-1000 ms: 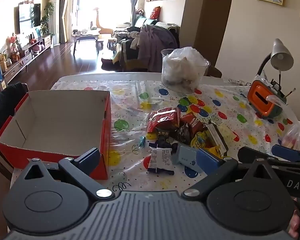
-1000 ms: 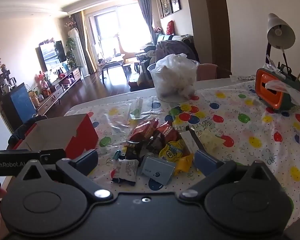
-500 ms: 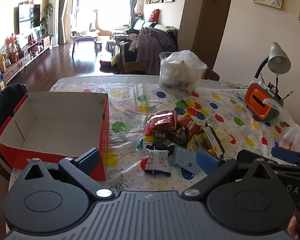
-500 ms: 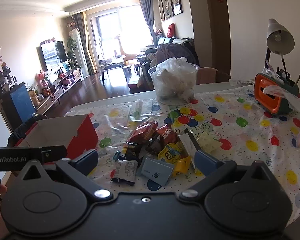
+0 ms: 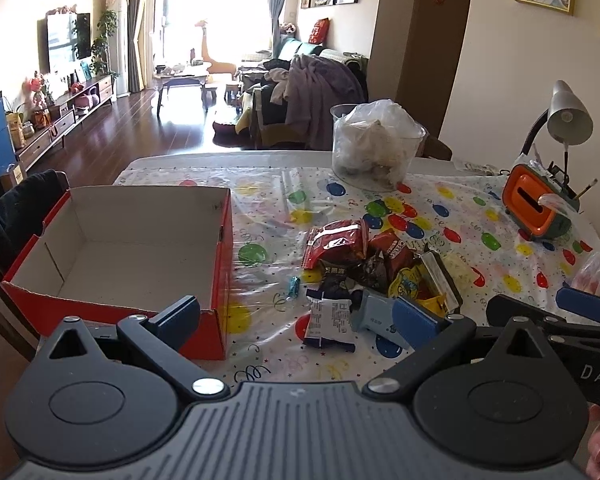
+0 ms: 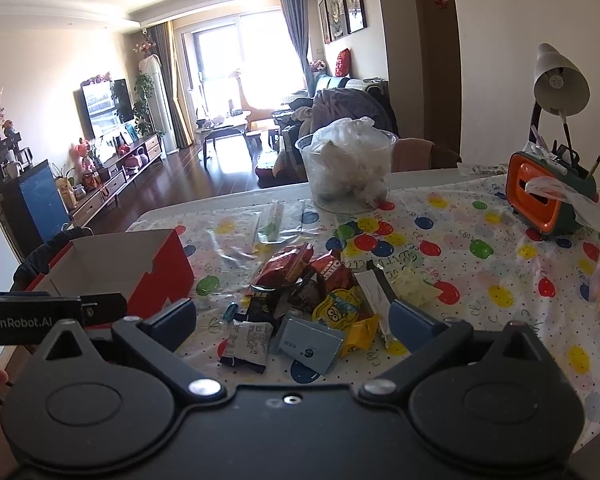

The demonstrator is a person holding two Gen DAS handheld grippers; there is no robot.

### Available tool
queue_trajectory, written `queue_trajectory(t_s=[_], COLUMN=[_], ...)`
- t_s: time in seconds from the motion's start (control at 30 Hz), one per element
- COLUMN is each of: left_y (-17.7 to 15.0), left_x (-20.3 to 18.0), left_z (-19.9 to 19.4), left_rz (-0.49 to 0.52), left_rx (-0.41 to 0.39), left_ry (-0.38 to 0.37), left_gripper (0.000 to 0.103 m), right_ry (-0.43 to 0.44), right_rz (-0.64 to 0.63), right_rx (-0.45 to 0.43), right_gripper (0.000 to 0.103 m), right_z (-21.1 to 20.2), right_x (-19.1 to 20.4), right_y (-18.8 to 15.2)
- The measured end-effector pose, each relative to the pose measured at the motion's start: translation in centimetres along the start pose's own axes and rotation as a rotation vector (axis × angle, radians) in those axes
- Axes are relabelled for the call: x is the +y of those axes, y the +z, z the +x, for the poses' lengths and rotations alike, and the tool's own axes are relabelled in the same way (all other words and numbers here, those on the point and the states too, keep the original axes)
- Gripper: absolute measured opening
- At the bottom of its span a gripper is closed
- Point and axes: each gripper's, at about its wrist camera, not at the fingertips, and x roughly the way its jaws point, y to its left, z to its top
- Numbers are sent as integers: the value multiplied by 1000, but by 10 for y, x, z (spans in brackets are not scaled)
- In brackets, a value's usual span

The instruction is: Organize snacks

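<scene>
Both grippers are hovering wide apart — left gripper [image 5: 296, 314], right gripper [image 6: 292, 318] — gripping nothing; the snack packets [image 6: 312, 300] are lying mid-tabletop, beside the red cardboard box [image 5: 220, 280] at its left edge.

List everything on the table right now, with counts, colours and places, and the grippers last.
Red cardboard box with pale inside: 1, table's left side, nothing inside.
Red foil snack packets: 2, far part of the pile beside the box.
Yellow cartoon snack bag: 1, middle of the pile.
White-labelled dark packet: 1, pile's near edge.
Grey-blue flat packet: 1, near edge, beside the white one.
Small teal candy: 1, between box and pile.
Clear plastic tub stuffed with white bags: 1, far edge.
Orange and green desk organiser: 1, far right.
Grey desk lamp: 1, behind the organiser.
Left gripper: open, empty.
Right gripper: open, empty.
</scene>
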Motion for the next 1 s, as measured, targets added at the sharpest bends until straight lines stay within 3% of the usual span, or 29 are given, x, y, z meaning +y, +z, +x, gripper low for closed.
queue_trajectory(t_s=[1.0], left_y=[1], left_x=[-9], left_z=[-1], left_rz=[51], left_rx=[3], left_ry=[-28], left_gripper=[103], right_ry=[-3], right_rz=[-45], right_rx=[-64], right_gripper=[103], right_z=[-10], right_x=[8], right_y=[5])
